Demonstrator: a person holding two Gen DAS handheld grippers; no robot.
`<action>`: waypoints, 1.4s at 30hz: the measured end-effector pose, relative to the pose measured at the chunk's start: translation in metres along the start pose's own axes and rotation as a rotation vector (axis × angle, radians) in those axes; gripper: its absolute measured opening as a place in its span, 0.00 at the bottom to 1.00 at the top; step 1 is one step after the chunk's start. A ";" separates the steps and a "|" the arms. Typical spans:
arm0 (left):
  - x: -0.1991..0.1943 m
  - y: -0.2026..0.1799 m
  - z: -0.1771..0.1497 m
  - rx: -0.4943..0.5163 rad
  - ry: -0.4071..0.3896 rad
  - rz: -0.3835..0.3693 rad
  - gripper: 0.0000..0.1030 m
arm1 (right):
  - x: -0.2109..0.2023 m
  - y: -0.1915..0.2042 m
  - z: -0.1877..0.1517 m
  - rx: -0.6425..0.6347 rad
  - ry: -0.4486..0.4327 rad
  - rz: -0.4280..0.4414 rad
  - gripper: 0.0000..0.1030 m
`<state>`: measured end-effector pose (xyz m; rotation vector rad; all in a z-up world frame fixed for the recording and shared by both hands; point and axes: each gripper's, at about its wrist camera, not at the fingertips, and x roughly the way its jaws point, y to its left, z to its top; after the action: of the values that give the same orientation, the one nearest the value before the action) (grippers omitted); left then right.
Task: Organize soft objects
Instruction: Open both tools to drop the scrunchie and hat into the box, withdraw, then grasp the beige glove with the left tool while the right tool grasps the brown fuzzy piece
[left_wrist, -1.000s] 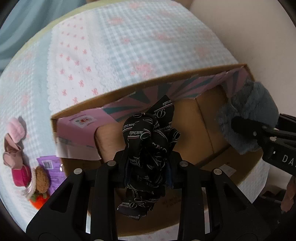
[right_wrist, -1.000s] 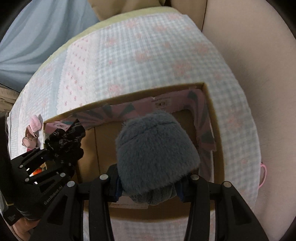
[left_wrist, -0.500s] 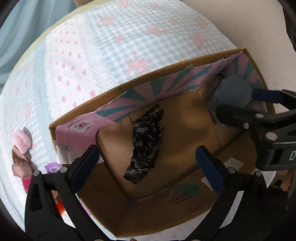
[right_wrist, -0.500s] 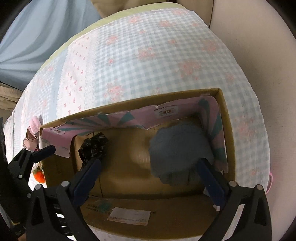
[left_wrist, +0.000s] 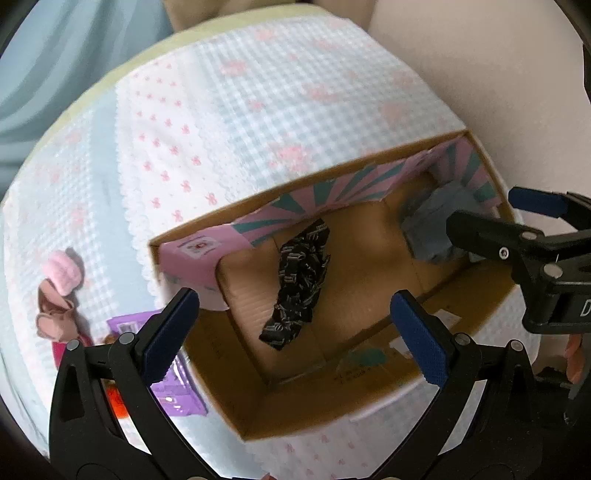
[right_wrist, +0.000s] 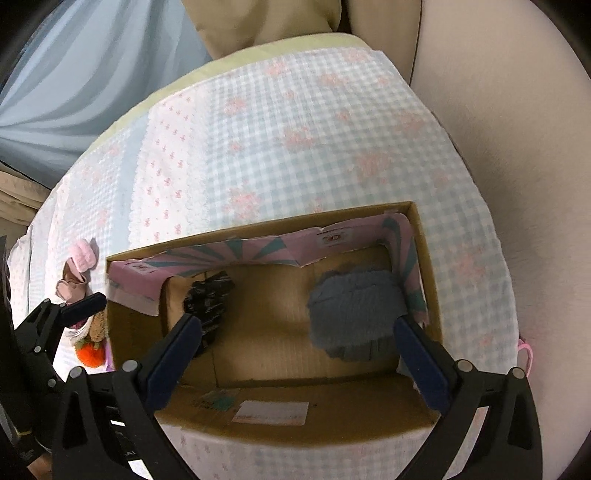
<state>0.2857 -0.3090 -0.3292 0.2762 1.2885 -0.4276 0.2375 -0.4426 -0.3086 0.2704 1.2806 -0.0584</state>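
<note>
An open cardboard box (left_wrist: 306, 417) (right_wrist: 421, 236) with pink and teal flaps sits on the checked bedspread. On its floor lie a black patterned cloth (left_wrist: 301, 282) (right_wrist: 210, 295) at the left and a grey fluffy hat (right_wrist: 354, 314) (left_wrist: 430, 229) at the right. My left gripper (left_wrist: 295, 328) hovers open above the black cloth, nothing between its blue pads. Over the box, my right gripper (right_wrist: 297, 360) stands open too, the grey hat lying below beside its right finger. In the left wrist view the right gripper (left_wrist: 517, 229) shows at the right edge.
Left of the box on the bedspread (right_wrist: 295, 147) lie a pink fluffy item (left_wrist: 62, 273) (right_wrist: 83, 254), a brownish-pink cloth piece (left_wrist: 53, 321), a purple packet (left_wrist: 173, 387) and an orange toy (right_wrist: 90, 352). A beige cushion or wall (right_wrist: 517, 147) rises at the right.
Both grippers went from shut to wide open. The black cloth and the grey hat dropped out of them onto the box floor. The left gripper rose a little.
</note>
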 end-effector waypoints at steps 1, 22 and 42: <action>-0.009 0.001 -0.001 -0.003 -0.010 -0.001 1.00 | -0.005 0.002 -0.001 0.000 -0.005 -0.001 1.00; -0.241 0.037 -0.104 -0.100 -0.369 0.028 1.00 | -0.209 0.064 -0.090 -0.041 -0.255 -0.079 1.00; -0.302 0.153 -0.242 -0.428 -0.444 0.180 1.00 | -0.246 0.175 -0.153 -0.252 -0.385 0.123 1.00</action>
<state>0.0812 -0.0228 -0.1070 -0.0650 0.8805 -0.0453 0.0566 -0.2641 -0.0846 0.1127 0.8754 0.1493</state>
